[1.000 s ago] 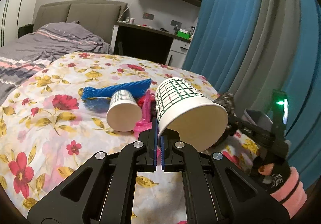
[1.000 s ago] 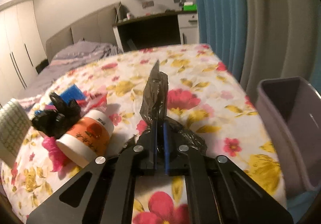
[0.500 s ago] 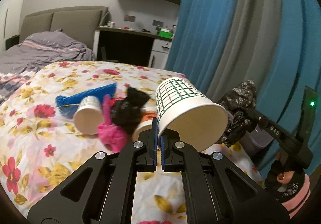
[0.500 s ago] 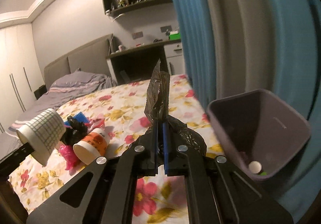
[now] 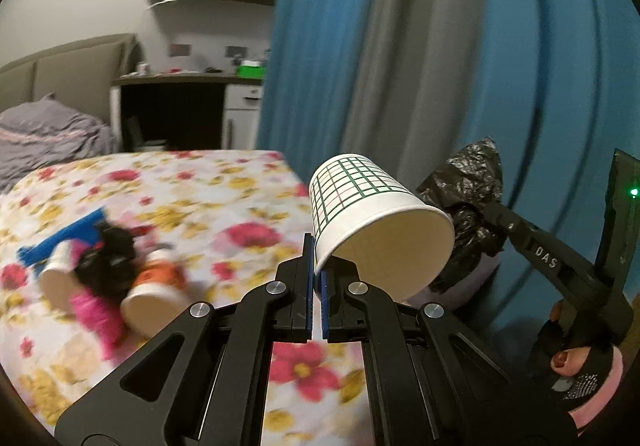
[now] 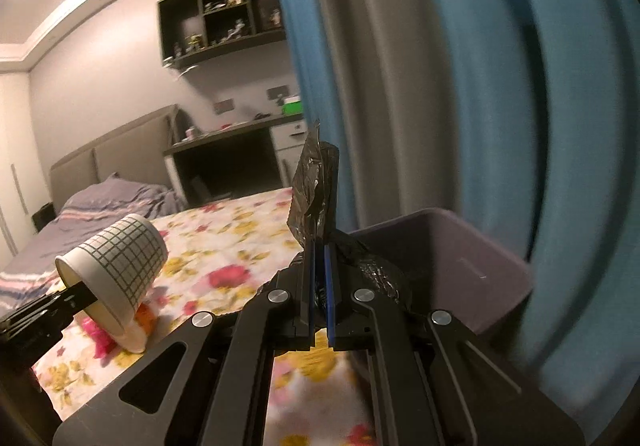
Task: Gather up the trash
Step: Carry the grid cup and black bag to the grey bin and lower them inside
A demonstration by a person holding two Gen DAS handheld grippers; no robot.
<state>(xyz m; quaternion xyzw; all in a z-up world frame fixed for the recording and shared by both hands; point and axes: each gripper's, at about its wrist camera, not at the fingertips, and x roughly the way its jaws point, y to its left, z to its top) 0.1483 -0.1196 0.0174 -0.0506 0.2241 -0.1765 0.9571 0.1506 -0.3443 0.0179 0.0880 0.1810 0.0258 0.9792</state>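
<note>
Two pieces of trash have been carried off the flowered bedspread [image 5: 240,206]: the grid-printed paper cup [image 5: 372,222] is clamped at its rim by the left gripper [image 5: 317,274], and the crumpled black plastic bag [image 6: 316,190], pinched in the right gripper [image 6: 319,286], is now held just over the grey plastic bin [image 6: 460,246] at the right, so release seems near.

Only readable text was "DAS", white raised letters on the black finger of the right gripper [image 5: 486,212]. Everything else was too blurred to read.

Black bag [image 6: 316,198] now over bin [image 6: 460,262].
</note>
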